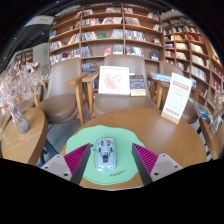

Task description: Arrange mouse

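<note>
Between the spread fingers of the hand-held gripper (108, 160), a grey plastic mouse (106, 153) is sitting untouched on a round green mat (110, 172); bookshelves (105, 30) are standing beyond.

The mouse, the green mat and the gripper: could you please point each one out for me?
mouse (106, 153), gripper view, middle of its top shell, between the fingers.
green mat (124, 174), gripper view, bare part beside the mouse.
gripper (111, 162), gripper view, midway between its fingertips; fingers open.
</note>
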The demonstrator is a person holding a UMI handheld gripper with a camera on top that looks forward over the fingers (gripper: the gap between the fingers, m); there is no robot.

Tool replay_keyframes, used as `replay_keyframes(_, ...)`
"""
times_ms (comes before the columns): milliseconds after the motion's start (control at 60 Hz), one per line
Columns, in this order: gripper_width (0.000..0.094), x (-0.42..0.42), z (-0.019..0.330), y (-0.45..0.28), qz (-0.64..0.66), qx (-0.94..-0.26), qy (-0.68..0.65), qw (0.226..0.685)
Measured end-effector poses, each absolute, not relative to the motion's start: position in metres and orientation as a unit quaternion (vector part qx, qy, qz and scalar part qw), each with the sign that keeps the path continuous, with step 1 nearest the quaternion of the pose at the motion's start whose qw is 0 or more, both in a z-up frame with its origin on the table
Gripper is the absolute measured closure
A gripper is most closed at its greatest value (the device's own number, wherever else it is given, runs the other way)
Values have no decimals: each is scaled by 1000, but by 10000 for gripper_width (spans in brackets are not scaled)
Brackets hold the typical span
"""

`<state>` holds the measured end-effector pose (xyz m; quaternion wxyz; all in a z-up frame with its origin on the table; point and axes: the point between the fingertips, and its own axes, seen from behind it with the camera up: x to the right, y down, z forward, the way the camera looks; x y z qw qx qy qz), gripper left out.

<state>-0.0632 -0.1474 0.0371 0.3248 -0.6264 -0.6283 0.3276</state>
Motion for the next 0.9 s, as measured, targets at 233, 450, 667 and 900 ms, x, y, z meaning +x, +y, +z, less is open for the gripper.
replay_keyframes(233, 87, 59, 124, -89, 337, -607, -620, 365)
replay_keyframes(450, 78, 179, 124, -46, 339, -623, -610, 352)
replay_keyframes(667, 78, 231, 113, -13, 320, -628, -606, 368)
replay_keyframes(900, 81, 244, 115, -2, 324, -620, -607, 376)
